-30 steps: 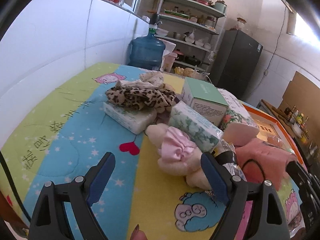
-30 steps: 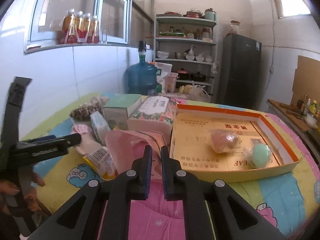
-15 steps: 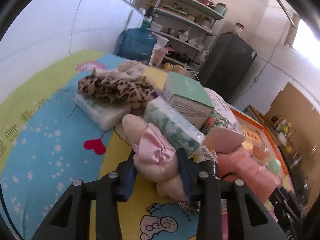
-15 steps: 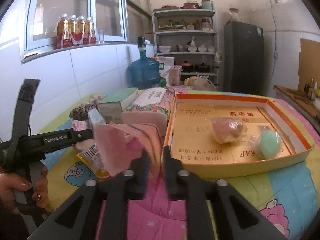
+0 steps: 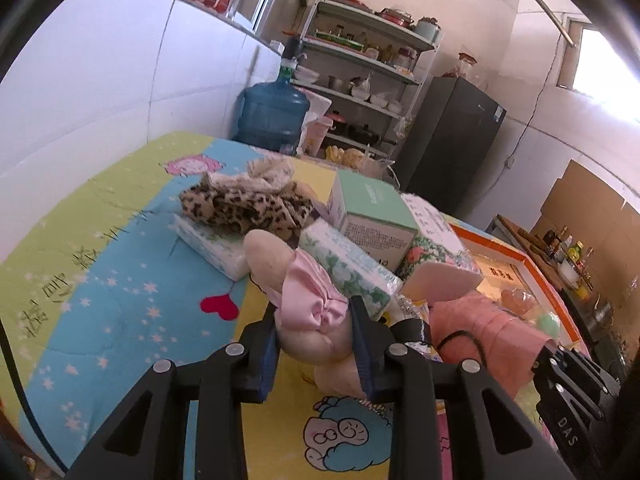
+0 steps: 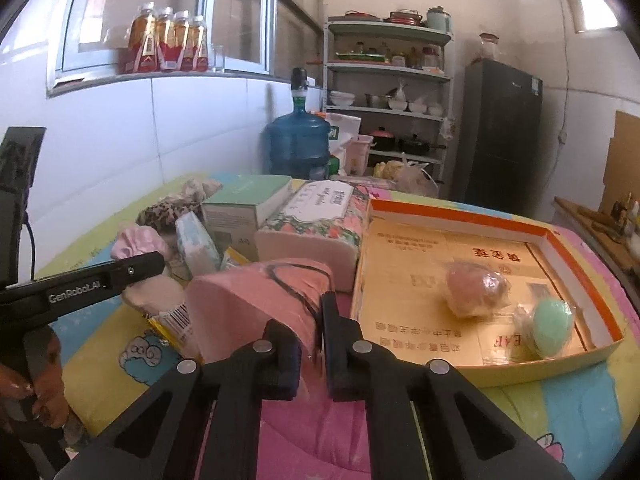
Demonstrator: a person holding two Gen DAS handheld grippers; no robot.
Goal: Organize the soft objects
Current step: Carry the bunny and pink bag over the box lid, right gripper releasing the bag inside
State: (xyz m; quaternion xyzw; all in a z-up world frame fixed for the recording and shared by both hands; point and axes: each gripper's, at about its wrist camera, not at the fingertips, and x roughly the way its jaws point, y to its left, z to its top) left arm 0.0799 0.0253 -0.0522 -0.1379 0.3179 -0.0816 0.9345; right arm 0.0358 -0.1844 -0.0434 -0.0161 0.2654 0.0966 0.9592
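In the left wrist view, the left gripper [image 5: 316, 332] at lower centre has just been closing and its fingers [image 5: 267, 354] now pinch a beige plush toy [image 5: 296, 280] in a pink bow; the toy's lower body is hidden behind the right finger. A leopard-print cloth [image 5: 244, 206] lies on a tissue pack [image 5: 212, 244] at centre left, on the cartoon-print desk [image 5: 120, 300]. In the right wrist view, the right gripper [image 6: 316, 336] at lower centre is clamped tight on the edge of a pink cloth [image 6: 248, 300], whose near end is cut off behind the fingers. At right, an orange-rimmed tray [image 6: 560, 244] holds a pink soft ball [image 6: 476, 292] and a green one [image 6: 552, 326], both blurred under wrapping.
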